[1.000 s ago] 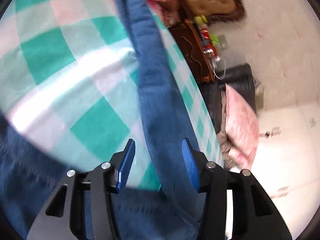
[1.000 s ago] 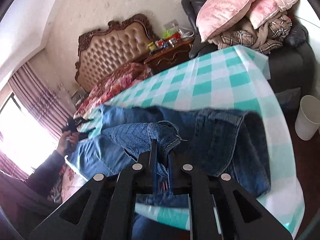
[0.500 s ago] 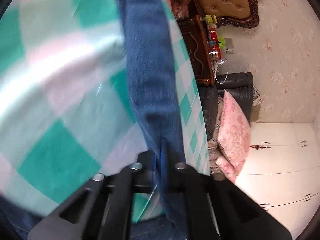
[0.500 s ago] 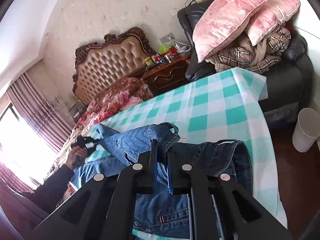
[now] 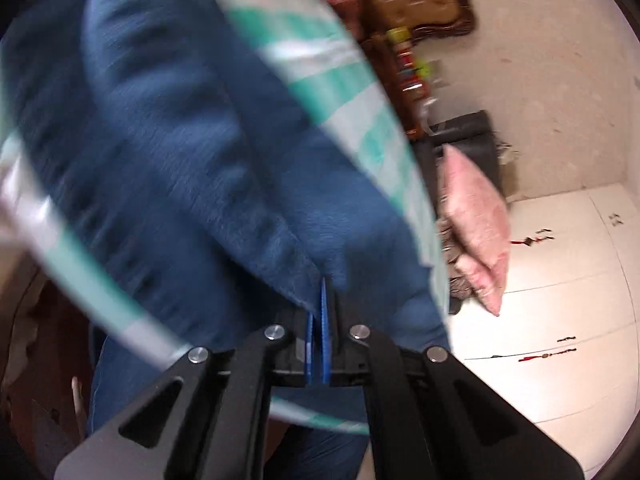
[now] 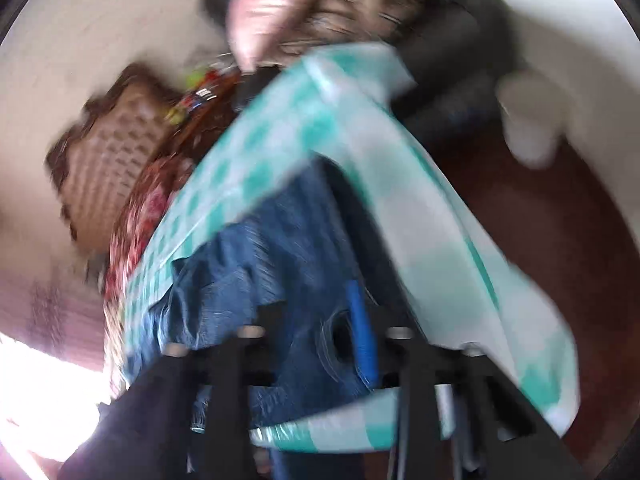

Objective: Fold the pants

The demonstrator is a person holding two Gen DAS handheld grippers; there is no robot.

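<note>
Pants (image 5: 192,168) of blue denim lie on the worktop (image 5: 352,120) with its green-and-white checked cloth, filling the left wrist view from 9 to 12 o'clock and bunched at the middle of the right wrist view (image 6: 280,272). The left tool (image 5: 320,320) has its blue pads pressed together on an edge of the denim. The right tool (image 6: 320,344) is badly blurred; one blue pad shows at about 5 o'clock with fabric against it, but I cannot tell whether it is clamped or apart.

Risks, as I judge them: both views are smeared by fast motion, so a thin pinch could slip free and spoil the fold. The loose cloth could also drag with the denim. A pale bin (image 6: 532,128) sits at 2 o'clock; its contents cannot be seen.
</note>
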